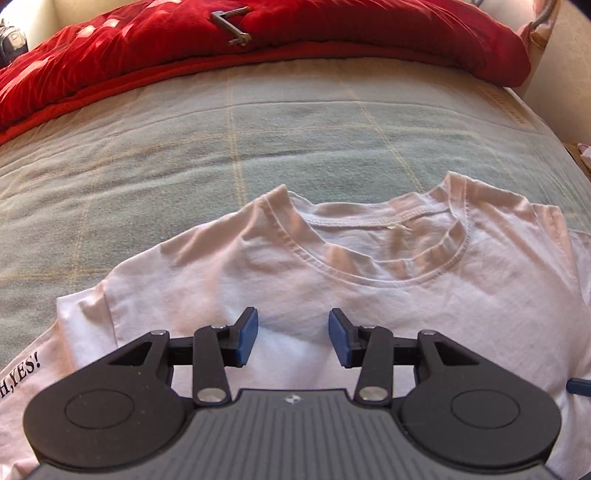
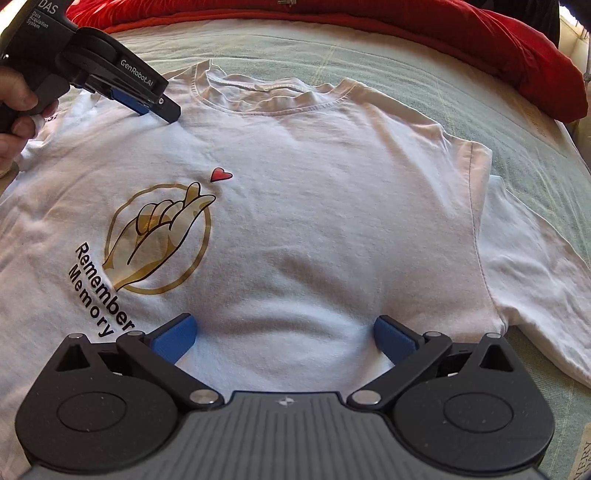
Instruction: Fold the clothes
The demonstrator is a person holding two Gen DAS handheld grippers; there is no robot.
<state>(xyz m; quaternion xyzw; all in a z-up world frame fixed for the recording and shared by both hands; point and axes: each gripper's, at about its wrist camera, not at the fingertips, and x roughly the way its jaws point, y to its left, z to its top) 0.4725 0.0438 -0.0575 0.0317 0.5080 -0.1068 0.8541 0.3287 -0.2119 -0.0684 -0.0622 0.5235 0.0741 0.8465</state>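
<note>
A white T-shirt (image 2: 314, 177) lies flat and front up on the bed, collar (image 1: 388, 258) toward the far side. Its chest print shows a hand in a gold circle (image 2: 159, 236), a small red heart and the words "Remember Memory". My left gripper (image 1: 293, 332) hovers over the shirt just below the collar, jaws partly apart with nothing between the blue pads. In the right wrist view that left gripper (image 2: 147, 99) sits near the shirt's left shoulder, held by a hand (image 2: 14, 110). My right gripper (image 2: 284, 328) stands wide open over the shirt's lower chest, empty.
A pale green checked blanket (image 1: 258, 140) covers the bed under the shirt. A red quilt (image 1: 295, 33) is bunched along the far side with a grey metal piece (image 1: 232, 26) on it. The bed's edge (image 2: 576, 147) drops away at the right.
</note>
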